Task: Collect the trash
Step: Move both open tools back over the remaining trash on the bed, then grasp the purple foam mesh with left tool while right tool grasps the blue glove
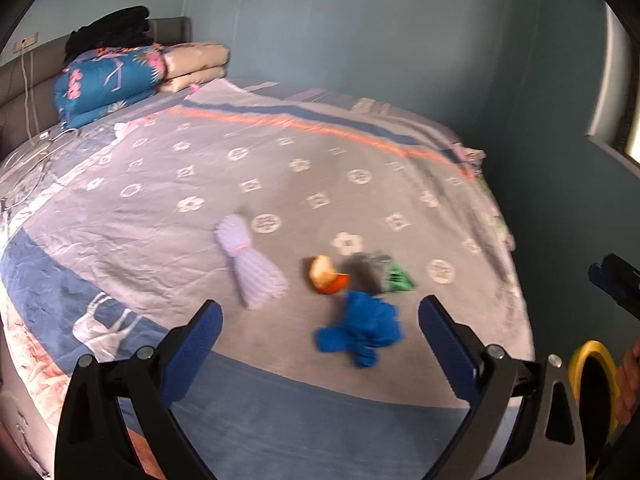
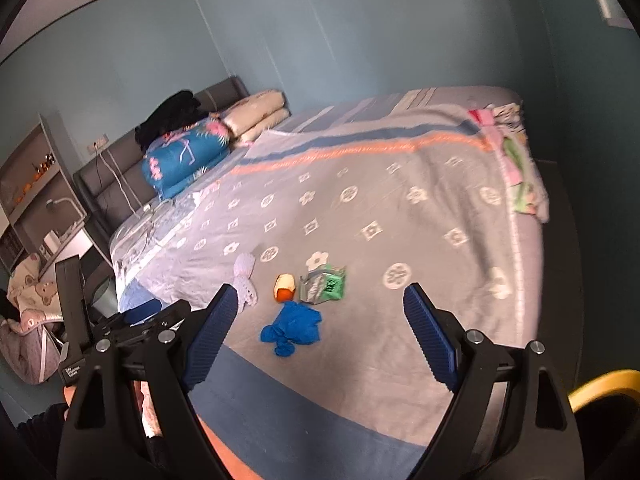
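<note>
Both the left gripper (image 1: pixel 320 332) and right gripper (image 2: pixel 320 320) hover over the near edge of the bed (image 1: pixel 160 200), jaws wide apart and empty. The trash lies together ahead: blue glove (image 1: pixel 360 328), orange peel (image 1: pixel 326 276), green wrapper (image 2: pixel 325 285), white bundle (image 1: pixel 252 264).

Little can be read. A small white label (image 2: pixel 72 372) with a few lines of print is seen on the black body of the left hand-held gripper (image 2: pixel 132 316) in the right wrist view, too small to be made out. Dark markings on the green packet (image 2: pixel 326 285) on the bed are blurred and unreadable.
</note>
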`<action>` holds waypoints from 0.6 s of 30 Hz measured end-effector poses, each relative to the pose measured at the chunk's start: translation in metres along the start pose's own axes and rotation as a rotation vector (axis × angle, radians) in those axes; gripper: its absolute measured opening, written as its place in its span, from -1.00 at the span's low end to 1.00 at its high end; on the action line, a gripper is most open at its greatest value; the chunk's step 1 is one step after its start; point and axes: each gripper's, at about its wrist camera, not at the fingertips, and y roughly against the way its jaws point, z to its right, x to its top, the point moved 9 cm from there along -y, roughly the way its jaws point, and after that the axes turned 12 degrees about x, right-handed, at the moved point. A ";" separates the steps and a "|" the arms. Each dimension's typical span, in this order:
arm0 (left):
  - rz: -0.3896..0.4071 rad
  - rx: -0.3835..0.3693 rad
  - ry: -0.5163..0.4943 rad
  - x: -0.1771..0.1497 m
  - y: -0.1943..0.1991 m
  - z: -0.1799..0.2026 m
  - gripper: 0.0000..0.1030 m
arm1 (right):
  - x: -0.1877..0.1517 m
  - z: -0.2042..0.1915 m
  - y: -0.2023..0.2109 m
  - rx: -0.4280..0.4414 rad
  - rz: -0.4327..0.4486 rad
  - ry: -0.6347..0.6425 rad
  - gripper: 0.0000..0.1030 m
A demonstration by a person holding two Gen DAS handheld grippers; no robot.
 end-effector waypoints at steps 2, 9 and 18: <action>-0.010 0.026 0.001 0.002 -0.015 -0.011 0.84 | -0.004 -0.002 -0.019 0.000 -0.022 -0.002 0.58; -0.067 0.108 0.009 0.007 -0.076 -0.045 0.84 | -0.029 -0.001 -0.105 -0.029 -0.153 0.009 0.58; -0.145 0.149 0.051 0.020 -0.152 -0.070 0.84 | -0.061 -0.005 -0.180 -0.085 -0.281 0.110 0.58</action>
